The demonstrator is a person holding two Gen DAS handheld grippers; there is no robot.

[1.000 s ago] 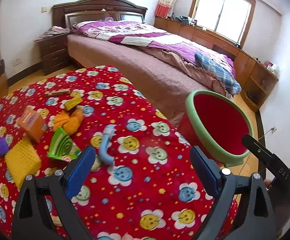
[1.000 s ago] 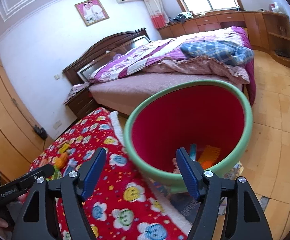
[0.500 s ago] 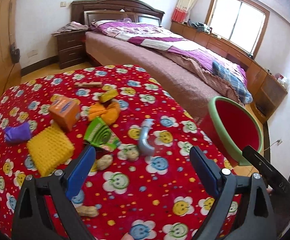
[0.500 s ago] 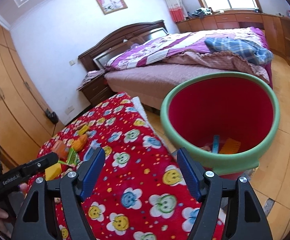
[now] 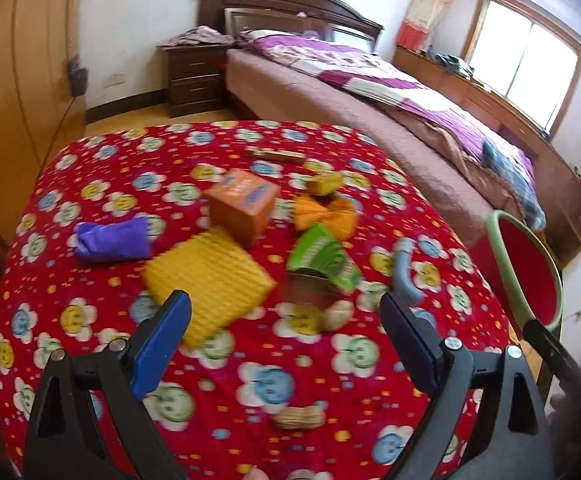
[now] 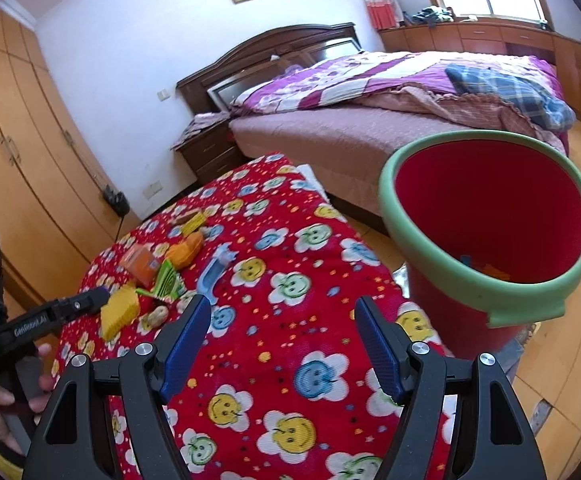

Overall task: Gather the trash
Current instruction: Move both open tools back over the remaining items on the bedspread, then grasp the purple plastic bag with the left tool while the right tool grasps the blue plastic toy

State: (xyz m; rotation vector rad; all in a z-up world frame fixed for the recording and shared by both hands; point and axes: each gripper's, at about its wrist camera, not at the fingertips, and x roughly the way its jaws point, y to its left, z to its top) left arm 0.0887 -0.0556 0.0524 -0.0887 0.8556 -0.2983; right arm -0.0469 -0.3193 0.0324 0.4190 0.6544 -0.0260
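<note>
- Left wrist view shows the left gripper (image 5: 286, 344) with its blue jaws spread wide and nothing between them.
- It hangs over the red flower cloth (image 5: 102, 184), and the trash pile sits just past its tips.
- From the middle of that view, the yellow sponge (image 5: 210, 276) is at 9 o'clock, the green wrapper (image 5: 322, 256) at 12 o'clock, and the grey curved piece (image 5: 406, 272) at 2 o'clock.
- A peanut (image 5: 336, 314) lies close to the jaws, and another peanut (image 5: 298, 418) lies lower, at 6 o'clock.
- Pick one thing only, I think. The sponge is big and soft, so it looks easy to pinch.
- Come down straight so one jaw goes on each side, then squeeze gently.
- Take care not to catch the cloth in the jaws too.
- Right wrist view shows the right gripper (image 6: 282, 344), also spread and empty.
- The red bin (image 6: 486, 296) with its green rim stands off the table's edge at 2 o'clock, with some trash already inside.
</note>
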